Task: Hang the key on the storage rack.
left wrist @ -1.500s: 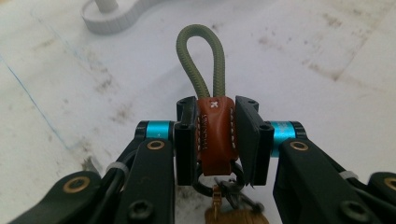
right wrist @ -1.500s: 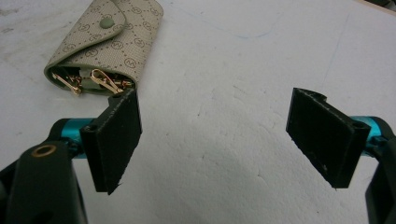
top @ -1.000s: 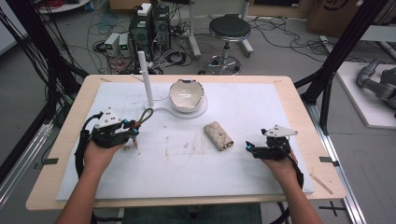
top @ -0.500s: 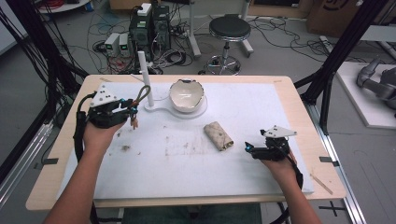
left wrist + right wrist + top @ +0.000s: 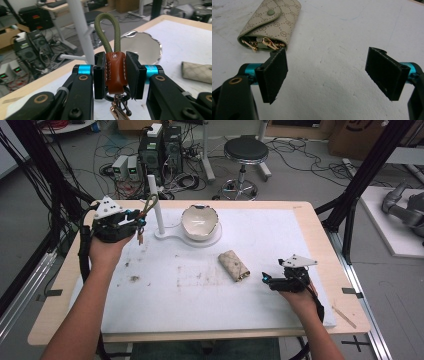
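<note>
My left gripper is shut on a keychain: a brown leather tab with an olive cord loop standing up and metal clips hanging below. I hold it in the air beside a white post with a short peg. A beige patterned key case lies on the white mat, its gold clips showing at the open end. My right gripper rests open on the mat, just right of that case, with nothing between its jaws.
A white scalloped bowl sits on the post's round base behind the mat's middle. Brown crumbs dot the mat's left part. Computers, cables and a stool stand beyond the table's far edge.
My left gripper has lifted the keychain and carried it back and up, close to the white post. The right gripper has stayed put.
</note>
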The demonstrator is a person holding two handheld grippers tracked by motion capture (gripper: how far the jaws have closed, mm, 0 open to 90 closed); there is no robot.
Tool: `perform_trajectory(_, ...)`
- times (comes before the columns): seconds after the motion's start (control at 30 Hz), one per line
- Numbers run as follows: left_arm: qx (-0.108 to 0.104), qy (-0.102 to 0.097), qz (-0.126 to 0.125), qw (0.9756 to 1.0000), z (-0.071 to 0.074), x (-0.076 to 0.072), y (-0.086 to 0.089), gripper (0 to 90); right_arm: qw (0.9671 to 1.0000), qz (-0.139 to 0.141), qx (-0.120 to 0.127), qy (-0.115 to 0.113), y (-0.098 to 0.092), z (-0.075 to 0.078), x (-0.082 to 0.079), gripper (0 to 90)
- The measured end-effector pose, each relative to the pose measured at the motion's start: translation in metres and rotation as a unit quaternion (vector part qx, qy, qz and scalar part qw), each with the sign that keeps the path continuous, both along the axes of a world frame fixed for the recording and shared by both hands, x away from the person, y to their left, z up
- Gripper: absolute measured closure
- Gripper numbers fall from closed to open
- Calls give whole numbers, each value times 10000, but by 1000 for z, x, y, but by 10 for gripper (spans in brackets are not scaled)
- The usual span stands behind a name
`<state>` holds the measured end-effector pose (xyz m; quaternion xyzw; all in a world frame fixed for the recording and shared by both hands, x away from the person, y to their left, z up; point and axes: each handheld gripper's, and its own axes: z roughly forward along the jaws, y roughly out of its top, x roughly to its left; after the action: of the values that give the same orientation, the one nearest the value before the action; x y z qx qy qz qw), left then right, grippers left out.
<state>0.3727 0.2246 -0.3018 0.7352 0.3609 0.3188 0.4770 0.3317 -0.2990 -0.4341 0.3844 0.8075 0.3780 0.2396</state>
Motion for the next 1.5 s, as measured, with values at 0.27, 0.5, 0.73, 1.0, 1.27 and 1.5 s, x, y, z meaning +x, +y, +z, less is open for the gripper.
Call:
perform_trajectory(0.27, 92, 109, 195, 9997, -3, 12, 3, 700, 10000, 19, -34, 48, 0, -1, 1, 185)
perform_trajectory(0.5, 223, 217, 279, 9991, -9, 20, 3, 680, 10000, 14, -45, 58, 0, -2, 1, 185)
perform_trajectory(0.73, 278, 130, 384, 9988, -13, 16, 5, 567, 10000, 2, -34, 64, 0, -2, 1, 185)
perform_trajectory(1.0, 2, 328, 242, 9992, -36, 2, 7, 453, 10000, 0, -36, 30, 0, -2, 0, 185)
perform_trajectory(1.27, 1, 586, -53, 9983, -64, -14, 11, 385, 10000, -16, 0, 34, 0, -1, 0, 185)
perform_trajectory(1.5, -92, 784, -248, 9966, -87, -29, 14, 352, 10000, -9, -38, 39, 1, -1, 0, 185)
